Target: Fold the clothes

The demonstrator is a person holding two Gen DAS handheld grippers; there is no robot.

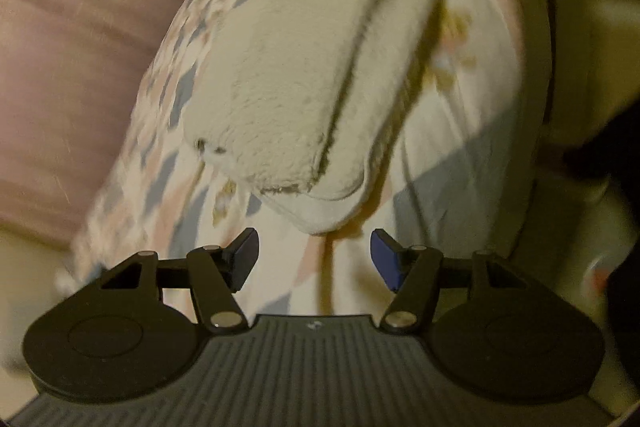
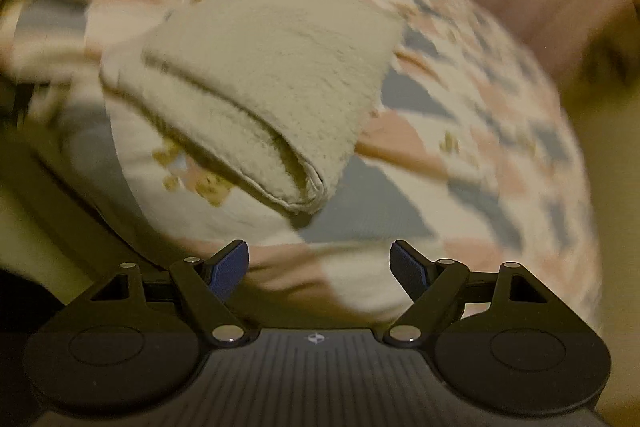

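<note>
Left wrist view: a mauve cushion (image 1: 60,67) lies far left, beside a patterned quilt (image 1: 460,131) in pink, grey and cream. A folded cream fleece cloth (image 1: 280,99) rests on the quilt, just beyond the left tongs (image 1: 315,259), released and empty. The right tongs (image 2: 319,269) are likewise spread, the cloth (image 2: 264,79) just ahead.

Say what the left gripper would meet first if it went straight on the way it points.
Probably the near corner of the folded cream fleece cloth, lying on the patterned cover. The left gripper is open and empty; depth is unclear, so the cover might come first.
</note>
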